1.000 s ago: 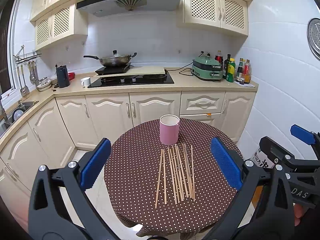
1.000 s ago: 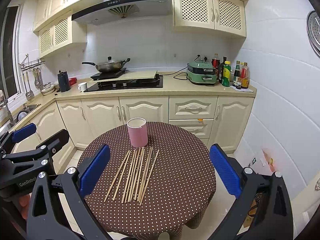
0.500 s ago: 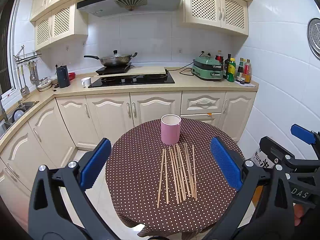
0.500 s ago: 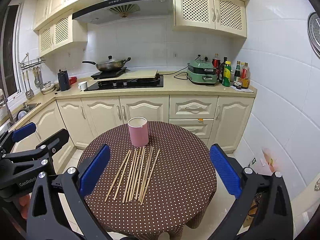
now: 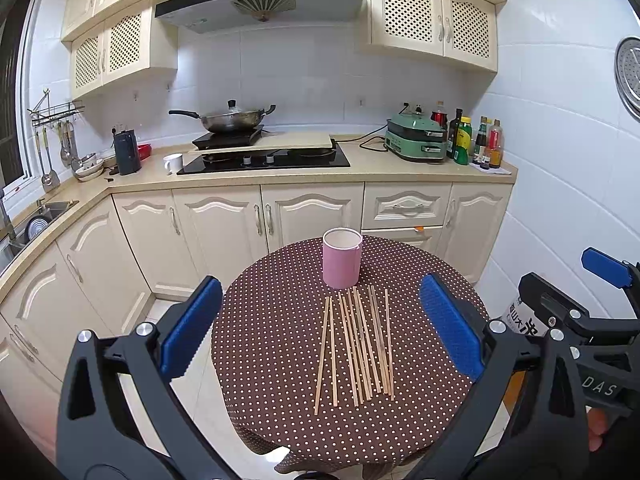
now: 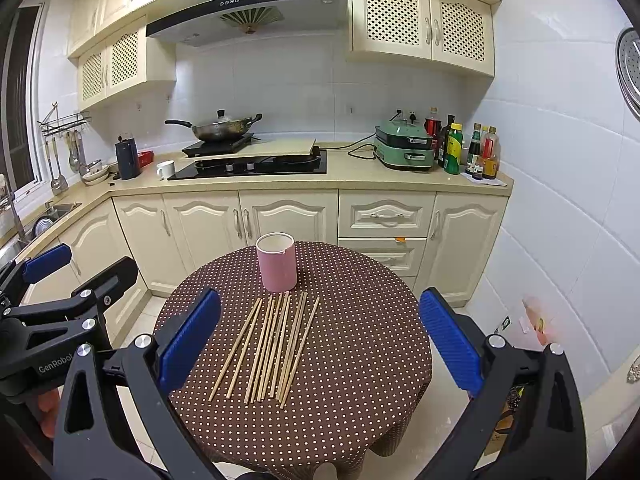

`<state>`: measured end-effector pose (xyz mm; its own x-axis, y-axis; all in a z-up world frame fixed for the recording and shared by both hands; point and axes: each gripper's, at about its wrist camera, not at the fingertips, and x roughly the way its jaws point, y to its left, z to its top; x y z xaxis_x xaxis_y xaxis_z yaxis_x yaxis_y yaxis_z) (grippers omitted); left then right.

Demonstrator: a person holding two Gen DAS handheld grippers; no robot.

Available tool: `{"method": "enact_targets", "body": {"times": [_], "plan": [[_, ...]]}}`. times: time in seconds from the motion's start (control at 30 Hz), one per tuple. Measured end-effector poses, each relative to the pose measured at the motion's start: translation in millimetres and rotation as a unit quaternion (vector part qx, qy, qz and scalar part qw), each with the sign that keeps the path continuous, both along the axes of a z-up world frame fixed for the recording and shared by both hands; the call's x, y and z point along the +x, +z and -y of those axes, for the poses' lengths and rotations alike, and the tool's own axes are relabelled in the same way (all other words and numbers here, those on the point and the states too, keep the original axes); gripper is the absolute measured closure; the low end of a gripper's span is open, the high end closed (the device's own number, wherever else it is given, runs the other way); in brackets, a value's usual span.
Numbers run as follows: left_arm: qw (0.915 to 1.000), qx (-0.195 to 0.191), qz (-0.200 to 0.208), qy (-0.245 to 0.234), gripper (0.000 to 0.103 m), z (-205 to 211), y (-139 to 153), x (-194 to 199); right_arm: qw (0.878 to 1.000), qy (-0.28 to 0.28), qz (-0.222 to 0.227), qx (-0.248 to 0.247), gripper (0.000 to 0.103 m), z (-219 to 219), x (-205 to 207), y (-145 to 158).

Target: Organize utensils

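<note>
Several wooden chopsticks (image 5: 358, 344) lie side by side on a round table with a brown dotted cloth (image 5: 272, 336). A pink cylindrical holder (image 5: 342, 258) stands upright just behind them and looks empty. They also show in the right wrist view: the chopsticks (image 6: 272, 346), the holder (image 6: 276, 262), the table (image 6: 360, 344). My left gripper (image 5: 320, 332) is open and empty, held above and short of the table. My right gripper (image 6: 318, 338) is open and empty, also held back from the table. Each gripper shows at the edge of the other's view.
Cream kitchen cabinets (image 5: 280, 220) and a counter run behind the table, with a hob and wok (image 5: 228, 120), a green appliance (image 5: 416, 138) and bottles (image 5: 480, 140). A sink (image 5: 36, 220) is at the left. A tiled wall stands on the right.
Both grippers have drifted slightly; the table and chopsticks sit marginally further right in the views. Nothing was picked up or moved.
</note>
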<state>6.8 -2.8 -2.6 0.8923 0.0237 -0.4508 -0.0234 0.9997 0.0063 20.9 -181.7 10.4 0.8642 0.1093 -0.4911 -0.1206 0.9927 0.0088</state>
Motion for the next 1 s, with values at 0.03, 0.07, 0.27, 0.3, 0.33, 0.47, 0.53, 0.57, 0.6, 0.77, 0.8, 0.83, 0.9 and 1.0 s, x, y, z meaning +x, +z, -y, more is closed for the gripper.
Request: {"method": "enact_targets", "body": {"times": [0.03,0.07,0.27,0.3,0.33,0.47,0.53,0.57,0.6,0.77,0.8,0.83,0.9,1.0], "plan": [[1.0000,0.000,0.000,0.000,0.006,0.1,0.1,0.1,1.000,0.000,0.000,0.000,0.007,-0.3,0.3,0.2],[1.0000,0.000,0.000,0.000,0.006,0.1,0.1,0.1,1.000,0.000,0.000,0.000,0.007,-0.1,0.2,0.1],[1.0000,0.001,0.001,0.002,0.006,0.1,0.4,-0.4,1.000,0.000,0.000,0.000,0.007,-1.9,0.5,1.2],[1.0000,0.001,0.002,0.003,0.006,-0.5,0.6,-0.5,1.000,0.000,0.000,0.001,0.007,-1.8,0.5,1.2],[1.0000,0.001,0.002,0.003,0.006,-0.9,0.6,-0.2,1.000,0.000,-0.001,0.001,0.007,-1.7,0.6,1.2],[1.0000,0.000,0.001,0.002,0.006,-1.2,0.0,0.0,1.000,0.001,-0.002,0.001,0.007,-2.7,1.0,2.4],[1.0000,-0.002,0.000,0.001,0.006,-2.1,-0.1,0.8,1.000,0.002,-0.001,-0.001,0.007,-3.3,0.8,3.1],[1.0000,-0.003,-0.001,0.001,0.006,-2.6,-0.2,1.0,1.000,0.002,-0.001,-0.002,0.007,-3.1,0.5,3.1],[1.0000,-0.004,-0.002,0.001,0.006,-3.5,-0.2,1.5,1.000,0.002,-0.002,-0.003,0.007,-3.6,0.6,3.2],[1.0000,-0.004,-0.001,0.001,0.006,-3.6,-1.1,1.1,1.000,0.003,-0.003,-0.002,0.007,-2.6,1.4,3.0],[1.0000,-0.004,-0.002,0.001,0.007,-3.9,-1.2,1.9,1.000,0.003,-0.003,-0.002,0.007,-3.0,1.7,2.8],[1.0000,-0.003,-0.003,0.001,0.007,-4.0,-1.4,2.6,1.000,0.004,-0.004,-0.001,0.007,-2.7,2.4,2.4],[1.0000,-0.003,-0.005,0.001,0.007,-2.9,-1.6,4.2,1.000,0.004,-0.006,-0.001,0.007,-2.4,3.1,1.5],[0.9999,-0.005,-0.010,0.002,0.007,-3.3,-4.0,5.2,1.000,0.007,-0.012,0.002,0.007,-1.9,5.0,-0.4]]}}
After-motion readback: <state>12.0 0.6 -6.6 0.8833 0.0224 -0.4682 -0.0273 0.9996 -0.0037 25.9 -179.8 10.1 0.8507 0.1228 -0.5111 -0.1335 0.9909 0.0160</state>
